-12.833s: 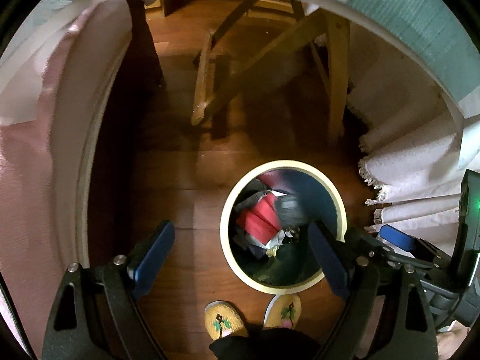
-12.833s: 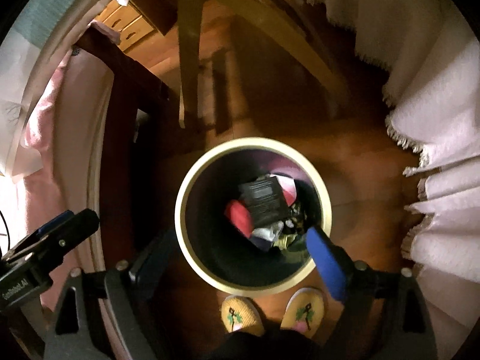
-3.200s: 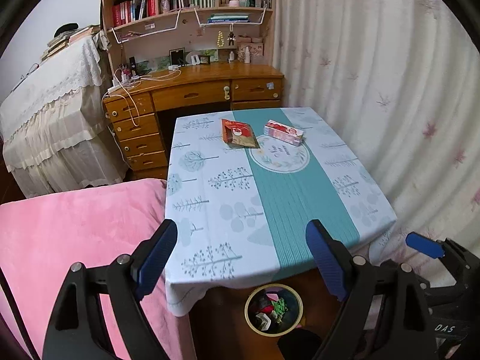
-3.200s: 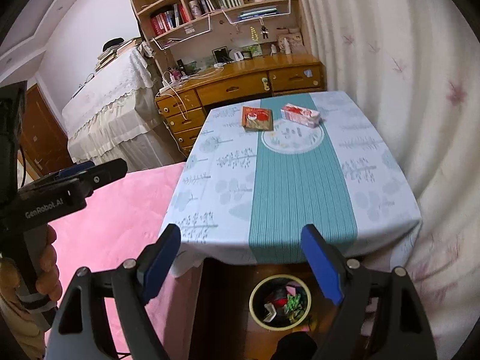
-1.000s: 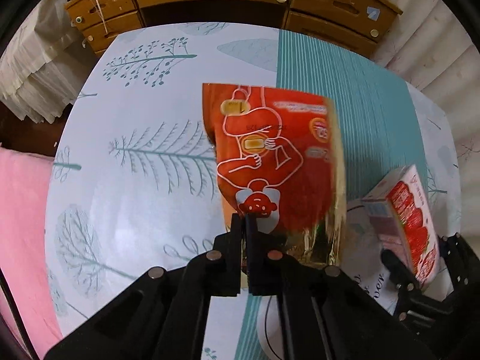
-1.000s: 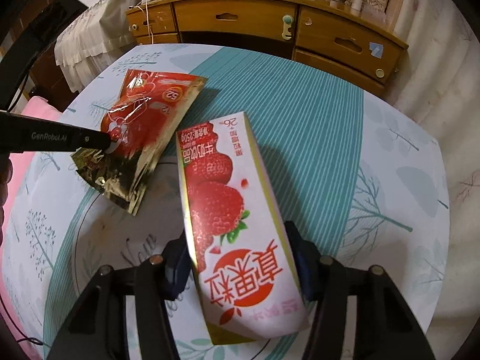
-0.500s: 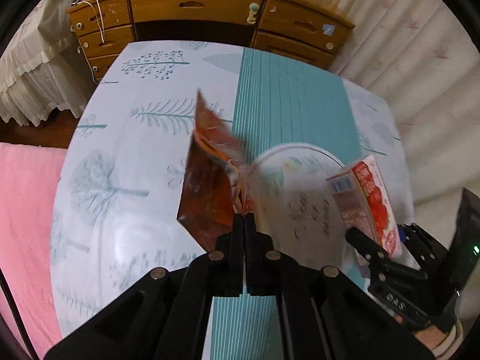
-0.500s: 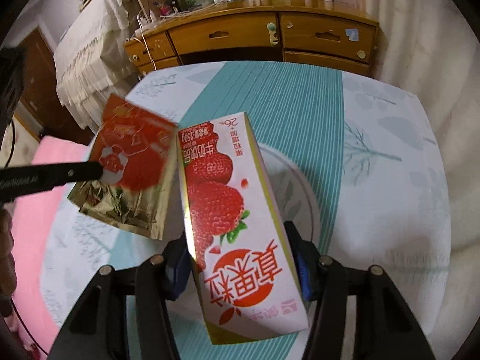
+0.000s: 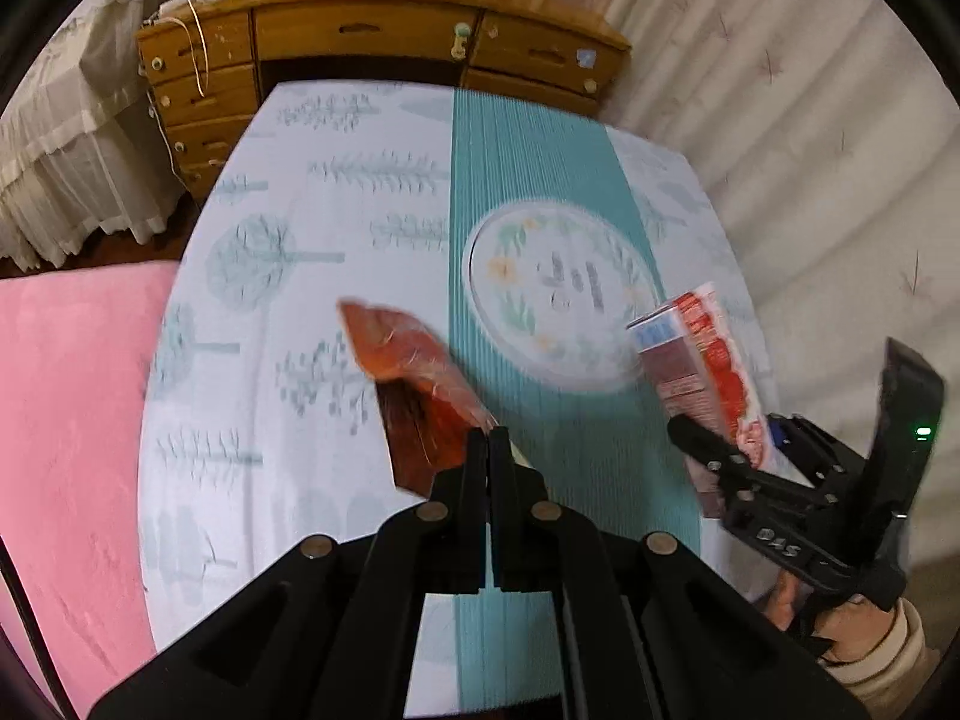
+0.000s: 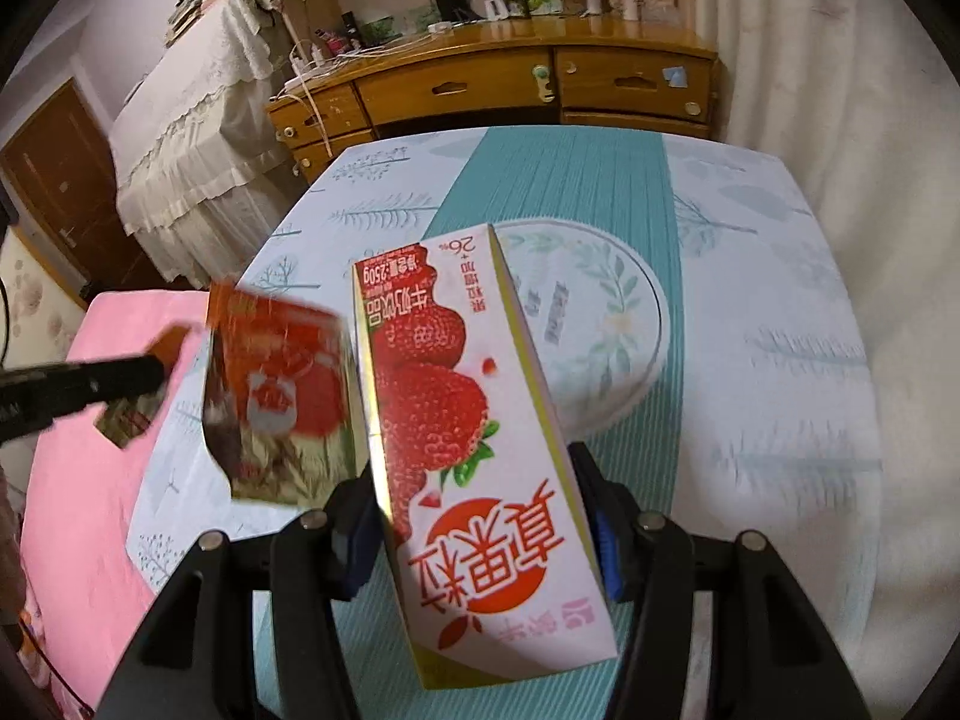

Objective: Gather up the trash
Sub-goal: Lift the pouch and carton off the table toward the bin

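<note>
1. Up above the bench (image 9: 312, 228), the left gripper (image 9: 487, 435) is pressed together on a red foil snack pouch (image 9: 414, 384), lifted off the cloth.
2. Beside that pouch, the right gripper (image 10: 480, 531) clamps a strawberry milk carton (image 10: 468, 420), also held above the bench.

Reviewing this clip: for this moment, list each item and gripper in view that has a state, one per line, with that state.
left gripper: shut on the red snack pouch.
red snack pouch: lifted off the table, blurred, hanging from one edge.
right gripper: shut on the strawberry milk carton.
strawberry milk carton: held above the table, pointing away from the camera.
table: covered by a tree-print cloth.
desk drawers: shut.
</note>
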`<move>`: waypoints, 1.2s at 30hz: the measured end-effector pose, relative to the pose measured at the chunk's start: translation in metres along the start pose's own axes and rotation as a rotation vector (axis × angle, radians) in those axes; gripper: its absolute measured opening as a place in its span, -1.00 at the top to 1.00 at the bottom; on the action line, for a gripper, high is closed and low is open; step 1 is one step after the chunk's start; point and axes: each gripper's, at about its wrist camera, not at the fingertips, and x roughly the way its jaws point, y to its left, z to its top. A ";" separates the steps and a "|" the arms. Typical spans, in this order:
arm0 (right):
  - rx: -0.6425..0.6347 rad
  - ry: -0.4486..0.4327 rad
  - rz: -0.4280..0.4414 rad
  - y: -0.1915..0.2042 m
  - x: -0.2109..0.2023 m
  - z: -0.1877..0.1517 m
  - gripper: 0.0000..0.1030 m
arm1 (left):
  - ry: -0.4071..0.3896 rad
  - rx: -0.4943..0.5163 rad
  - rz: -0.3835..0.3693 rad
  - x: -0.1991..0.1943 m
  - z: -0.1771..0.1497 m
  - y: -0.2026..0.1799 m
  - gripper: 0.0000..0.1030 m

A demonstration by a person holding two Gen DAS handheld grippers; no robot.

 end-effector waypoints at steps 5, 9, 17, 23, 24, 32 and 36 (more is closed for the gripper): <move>0.041 0.002 -0.020 0.014 -0.013 -0.031 -0.08 | 0.088 -0.014 -0.060 0.028 -0.029 0.018 1.00; 0.027 0.008 -0.027 0.021 -0.017 -0.047 -0.08 | 0.125 -0.077 -0.076 0.048 -0.047 0.036 0.92; 0.013 0.052 -0.002 0.017 -0.009 -0.057 -0.08 | 0.119 -0.198 -0.096 0.056 -0.050 0.060 -0.36; 0.003 0.072 0.014 0.015 0.003 -0.055 -0.08 | 0.105 -0.243 -0.050 0.071 -0.032 0.076 -0.47; 0.001 0.075 0.018 0.014 0.006 -0.054 -0.08 | 0.100 -0.245 -0.044 0.073 -0.029 0.079 -0.48; -0.015 0.110 0.037 0.013 0.027 -0.050 -0.08 | 0.068 -0.251 -0.060 0.094 0.000 0.091 -0.50; -0.014 0.125 0.048 0.011 0.037 -0.050 -0.08 | 0.054 -0.230 -0.080 0.104 0.008 0.091 -0.50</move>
